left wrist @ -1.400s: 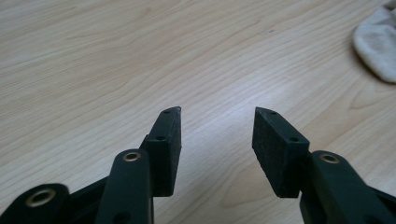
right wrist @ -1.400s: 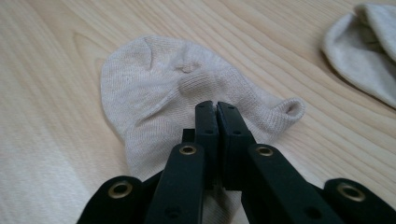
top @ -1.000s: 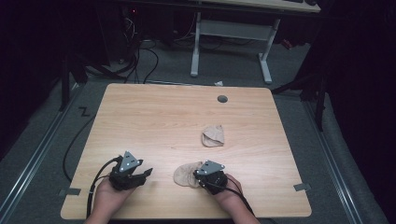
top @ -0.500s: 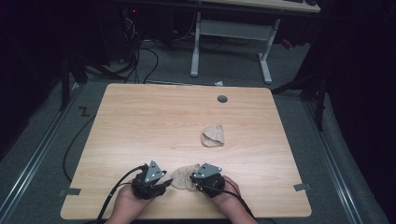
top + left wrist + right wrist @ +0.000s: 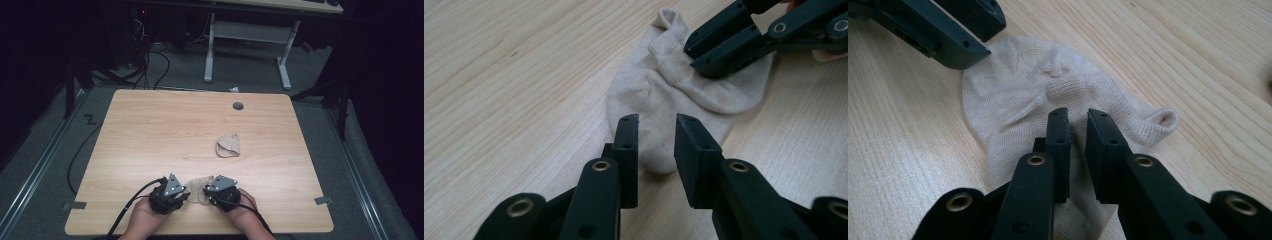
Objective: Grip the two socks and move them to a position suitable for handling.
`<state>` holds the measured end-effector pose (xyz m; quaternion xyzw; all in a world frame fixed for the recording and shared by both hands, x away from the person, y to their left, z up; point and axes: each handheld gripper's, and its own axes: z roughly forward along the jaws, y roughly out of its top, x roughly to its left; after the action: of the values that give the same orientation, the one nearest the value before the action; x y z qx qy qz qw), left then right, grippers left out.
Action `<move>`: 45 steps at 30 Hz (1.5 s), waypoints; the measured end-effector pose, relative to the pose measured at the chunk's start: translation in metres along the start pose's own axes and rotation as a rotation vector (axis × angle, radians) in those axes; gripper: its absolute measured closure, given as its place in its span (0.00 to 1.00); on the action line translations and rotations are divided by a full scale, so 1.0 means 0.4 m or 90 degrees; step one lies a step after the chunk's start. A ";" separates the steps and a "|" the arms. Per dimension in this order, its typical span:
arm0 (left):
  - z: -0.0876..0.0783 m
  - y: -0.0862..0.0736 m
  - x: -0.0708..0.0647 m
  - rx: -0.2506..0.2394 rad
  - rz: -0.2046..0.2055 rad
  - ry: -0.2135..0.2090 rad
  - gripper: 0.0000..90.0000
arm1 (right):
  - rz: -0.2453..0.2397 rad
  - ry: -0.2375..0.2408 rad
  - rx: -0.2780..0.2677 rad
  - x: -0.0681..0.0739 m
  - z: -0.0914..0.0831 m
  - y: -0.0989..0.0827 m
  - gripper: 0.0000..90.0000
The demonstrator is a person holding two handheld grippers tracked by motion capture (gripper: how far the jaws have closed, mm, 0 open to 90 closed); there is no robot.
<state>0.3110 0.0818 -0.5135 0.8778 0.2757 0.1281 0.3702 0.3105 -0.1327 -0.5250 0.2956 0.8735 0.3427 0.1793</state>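
Compared with one second earlier, the left tongs (image 5: 184, 196) have moved from the desk's near left area across to the left end of the near sock (image 5: 199, 186), and their jaws have just been closing. In the left gripper view the jaws stand apart over the sock's rounded end with a gap between them; no fabric is pinched, so they are released. The right tongs (image 5: 211, 196) hold the same place at the sock's right end. Their jaws have just been opening. In the right gripper view they stand narrowly apart above the fabric; whether the pads still nip it cannot be told.

The near sock lies flat and crumpled close to the near edge of the desk (image 5: 150, 140), between the two tongs. A second sock (image 5: 228, 146) lies folded toward the desk's middle, well apart from the tongs. A cable grommet (image 5: 238, 106) sits near the far edge. Nothing stands between the tongs and the near sock.
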 end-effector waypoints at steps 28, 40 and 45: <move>0.026 -0.009 0.006 0.022 -0.009 0.001 0.81 | -0.018 0.023 0.012 0.059 0.007 0.021 0.75; 0.026 -0.009 0.005 0.022 -0.009 0.001 0.81 | -0.005 -0.006 -0.018 0.040 -0.030 0.021 0.95; 0.025 -0.010 0.006 0.021 -0.007 0.000 0.81 | 0.013 -0.024 -0.027 0.022 -0.051 0.008 0.94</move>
<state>0.3158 0.0795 -0.5233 0.8822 0.2829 0.1217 0.3562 0.2946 -0.1350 -0.5095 0.3073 0.8592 0.3576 0.1988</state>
